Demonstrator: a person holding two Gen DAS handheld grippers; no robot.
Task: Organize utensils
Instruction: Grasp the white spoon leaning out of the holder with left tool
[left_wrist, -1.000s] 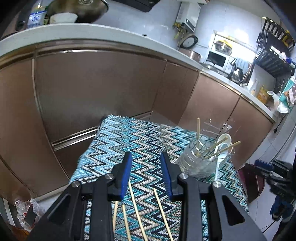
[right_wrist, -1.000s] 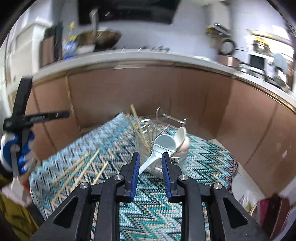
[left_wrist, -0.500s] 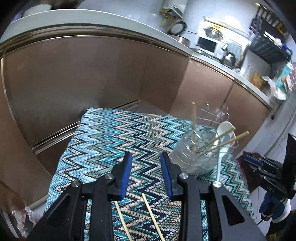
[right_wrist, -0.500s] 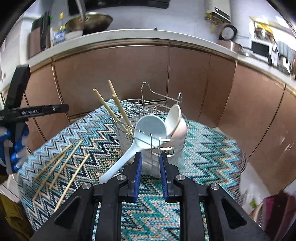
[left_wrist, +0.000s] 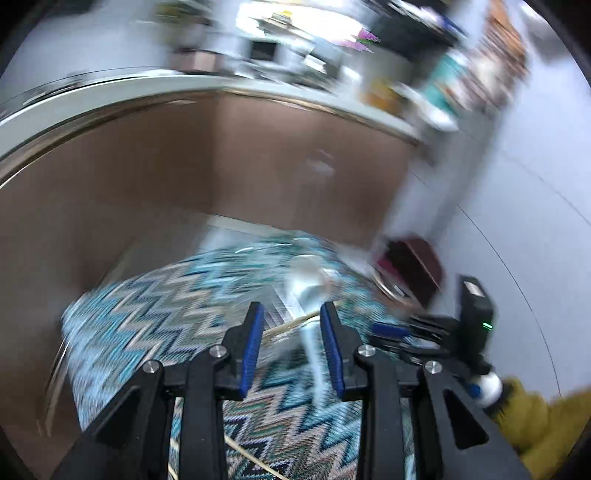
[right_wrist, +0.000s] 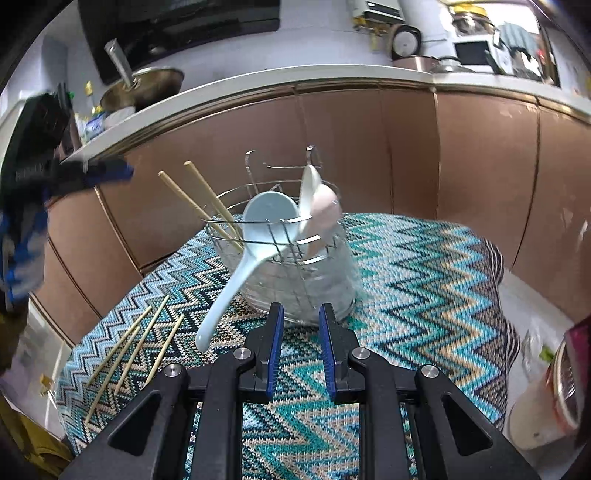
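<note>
A wire utensil holder (right_wrist: 295, 266) stands on the zigzag cloth (right_wrist: 406, 280). It holds two chopsticks (right_wrist: 199, 199), a white spoon (right_wrist: 308, 192) and a pink spoon (right_wrist: 327, 210). A light blue spoon (right_wrist: 236, 280) leans out over its rim, handle down to the left. Several loose chopsticks (right_wrist: 136, 343) lie on the cloth at the left. My right gripper (right_wrist: 301, 317) hovers just in front of the holder, its jaws a narrow gap apart and empty. My left gripper (left_wrist: 291, 321) is open and empty; its view is blurred, with the holder (left_wrist: 310, 288) ahead beyond the fingers.
Brown cabinets (right_wrist: 406, 147) and a white counter edge (right_wrist: 258, 81) curve close behind the table. A pan (right_wrist: 144, 88) sits on the counter. A pink-lidded container (right_wrist: 554, 398) stands off the table at the right. A yellow sleeve (left_wrist: 535, 417) shows beside the right gripper (left_wrist: 391, 328).
The left gripper swung right and rolled, blurring its view; the holder now sits ahead between its fingers. The right gripper sank toward the holder and its jaws narrowed slightly.
</note>
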